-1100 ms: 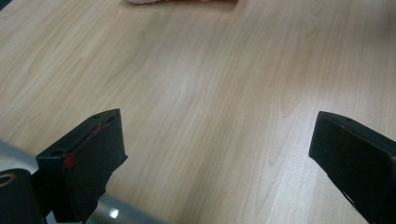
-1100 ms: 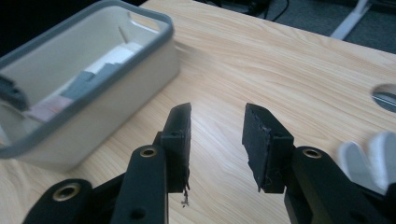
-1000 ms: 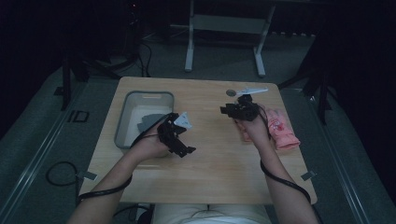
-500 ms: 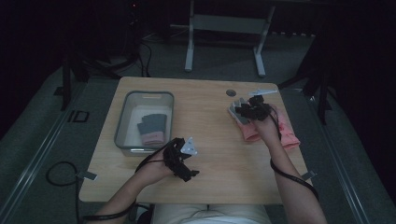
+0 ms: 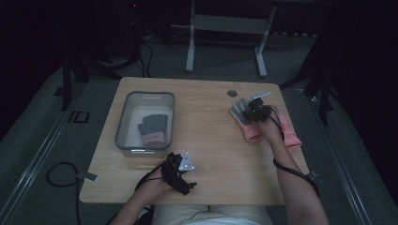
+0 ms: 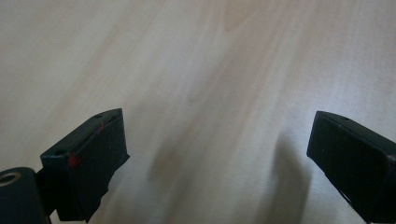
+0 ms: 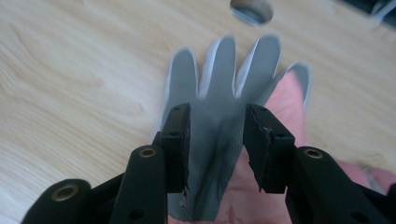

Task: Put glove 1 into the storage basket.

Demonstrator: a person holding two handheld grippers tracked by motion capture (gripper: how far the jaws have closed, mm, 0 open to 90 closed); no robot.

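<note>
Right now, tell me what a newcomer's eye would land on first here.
The right gripper on the table's right side, its jaws astride a grey glove lying on pink gloves. Next, the clear bin at the left with one more glove inside. The left gripper rests open near the front edge.

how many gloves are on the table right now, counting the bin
3, maybe more hidden. One dark glove with a pink cuff lies in the grey bin. One grey glove lies under the right tongs, and another pink-cuffed glove beside it.
</note>
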